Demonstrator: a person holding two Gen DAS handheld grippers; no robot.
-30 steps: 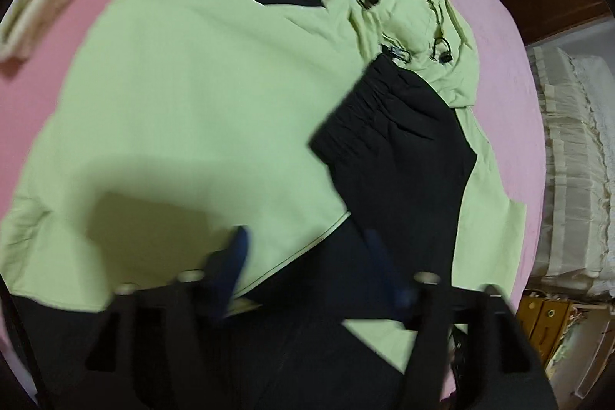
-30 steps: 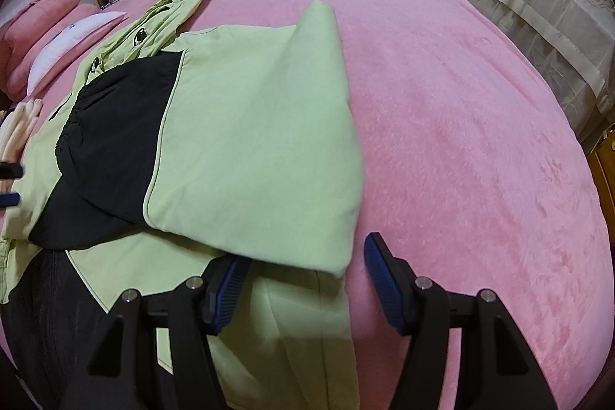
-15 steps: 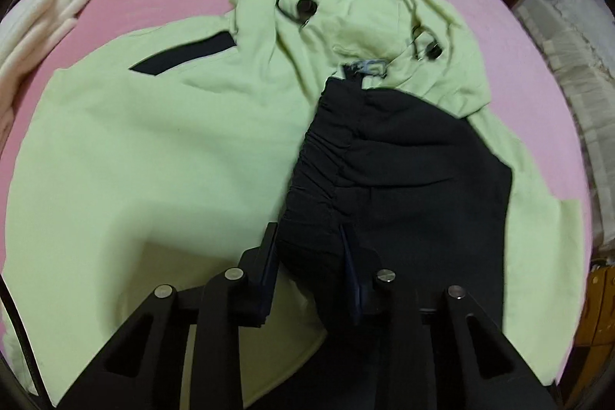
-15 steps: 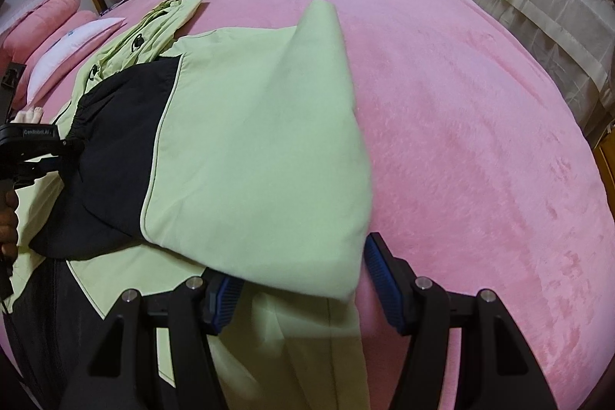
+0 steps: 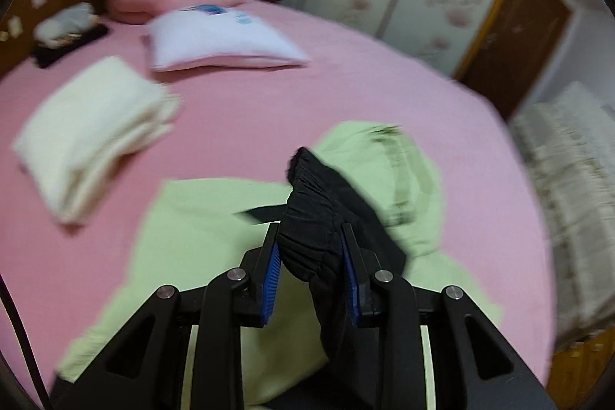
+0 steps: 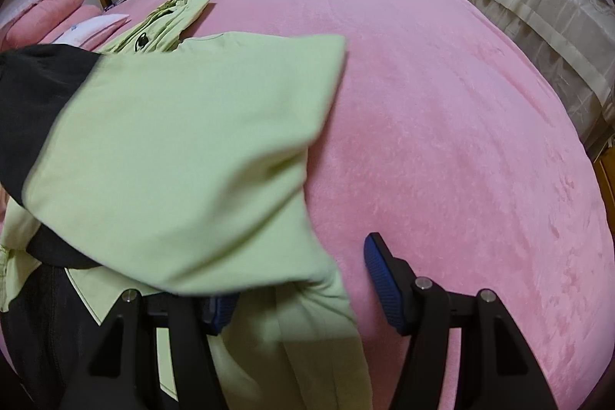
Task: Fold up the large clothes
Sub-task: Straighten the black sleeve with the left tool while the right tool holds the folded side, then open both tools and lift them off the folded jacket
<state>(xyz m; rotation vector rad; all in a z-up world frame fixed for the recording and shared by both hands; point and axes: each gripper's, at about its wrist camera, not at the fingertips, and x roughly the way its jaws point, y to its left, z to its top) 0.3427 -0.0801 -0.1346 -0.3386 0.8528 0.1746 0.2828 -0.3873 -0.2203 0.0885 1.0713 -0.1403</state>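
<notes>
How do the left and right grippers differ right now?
The left gripper has its jaws clamped on the black cuff, having just closed on it; the right gripper has jaws standing wide, pressing nothing. The left lifts its cuff clear of the pink bed; the right sits low with the green sleeve draped over its left finger. Both have black frames and blue pads.

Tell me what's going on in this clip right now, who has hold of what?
A person is folding a green and black hoodie on a pink bed with two handheld grippers. The left gripper has just closed its jaws on the black elastic cuff of a sleeve and holds it lifted above the hoodie's body. The right gripper is open and grips nothing; a folded green part drapes over its left finger. A folded cream garment lies nearby.
</notes>
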